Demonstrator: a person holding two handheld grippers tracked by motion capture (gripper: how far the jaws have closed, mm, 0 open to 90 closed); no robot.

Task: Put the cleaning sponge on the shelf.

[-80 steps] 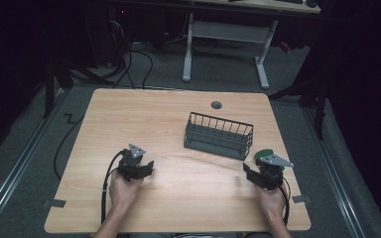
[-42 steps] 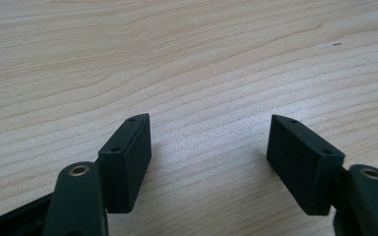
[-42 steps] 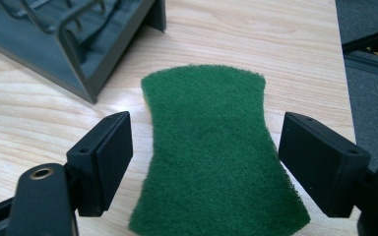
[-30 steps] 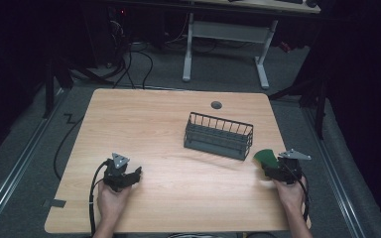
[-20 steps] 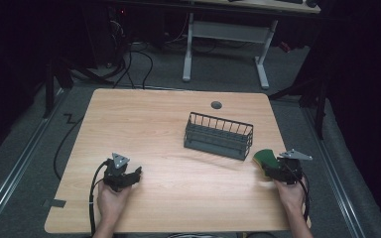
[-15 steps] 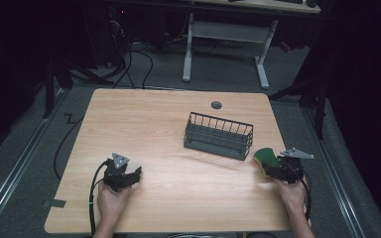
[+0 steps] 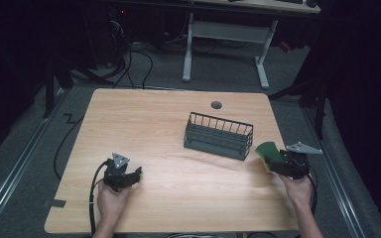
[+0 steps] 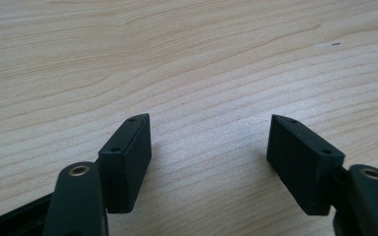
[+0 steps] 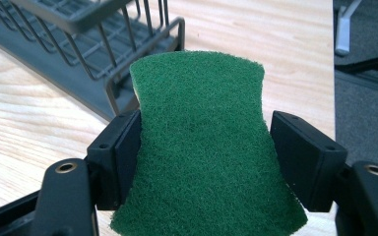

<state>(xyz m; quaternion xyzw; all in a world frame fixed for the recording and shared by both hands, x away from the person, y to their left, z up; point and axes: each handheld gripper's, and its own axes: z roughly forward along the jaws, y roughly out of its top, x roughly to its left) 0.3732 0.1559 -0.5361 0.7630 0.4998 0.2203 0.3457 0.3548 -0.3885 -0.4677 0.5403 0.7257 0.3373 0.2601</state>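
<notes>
A green scouring sponge (image 9: 202, 142) is squeezed at its waist between the jaws of my right gripper (image 9: 204, 162), green face toward the camera. In the high view that right gripper (image 7: 284, 166) hangs over the table's right edge with the sponge (image 7: 267, 150) pointing at the near right end of a dark wire basket (image 7: 218, 135). The basket (image 9: 83, 44) lies just beyond the sponge in the right gripper view. My left gripper (image 7: 124, 178) rests low on the table at the front left. Its jaws stand open over bare wood, as the left gripper (image 8: 209, 152) view shows.
The wooden table (image 7: 158, 124) has a round cable hole (image 7: 216, 105) at the back. Behind it stands a white desk frame (image 7: 225, 34) with cables on the floor. The table's right edge (image 9: 332, 69) drops to grey carpet close beside the sponge.
My right hand has lifted the sponge off the table and carried it slightly toward the basket. My left hand pulled back toward the front left earlier and has stayed put since.
</notes>
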